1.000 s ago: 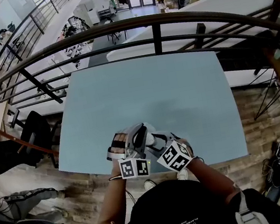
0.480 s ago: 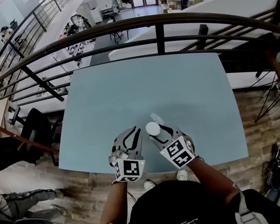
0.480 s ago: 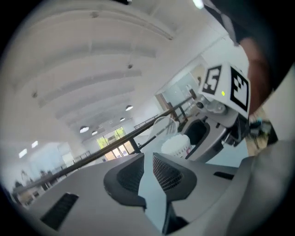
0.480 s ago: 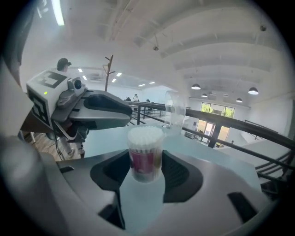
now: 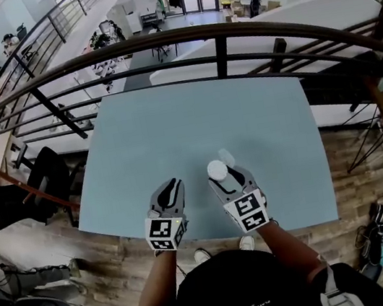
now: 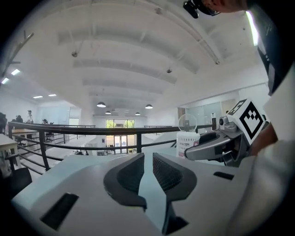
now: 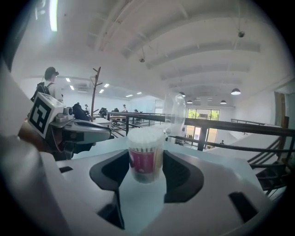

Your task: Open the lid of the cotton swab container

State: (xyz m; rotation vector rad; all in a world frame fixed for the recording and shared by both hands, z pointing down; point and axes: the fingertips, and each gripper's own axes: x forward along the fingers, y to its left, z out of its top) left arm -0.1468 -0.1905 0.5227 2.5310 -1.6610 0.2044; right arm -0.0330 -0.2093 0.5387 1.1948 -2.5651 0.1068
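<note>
The cotton swab container (image 5: 216, 170) is a small clear tub with a red label, packed with white swabs. It stands between the jaws of my right gripper (image 5: 220, 176) over the table's near part. Those jaws are opening, though both pads still look pressed against the tub's (image 7: 145, 154) sides. Its clear lid (image 7: 177, 113) is flipped up and stands behind the rim. My left gripper (image 5: 167, 187) is a hand's width to the left, apart from the tub. Its jaws (image 6: 147, 159) stand a narrow gap apart with nothing between them. The left gripper view shows the tub (image 6: 188, 144) at its right.
The pale blue table (image 5: 173, 130) carries nothing else that I can see. Its front edge runs just under both grippers. A dark metal railing (image 5: 215, 34) curves past the far edge, with a drop to a lower floor beyond. Wooden flooring (image 5: 354, 156) lies to the right.
Both grippers have moved forward from the table's near edge and drawn apart. The left gripper has shifted away to the left of the tub, which stays in the right gripper.
</note>
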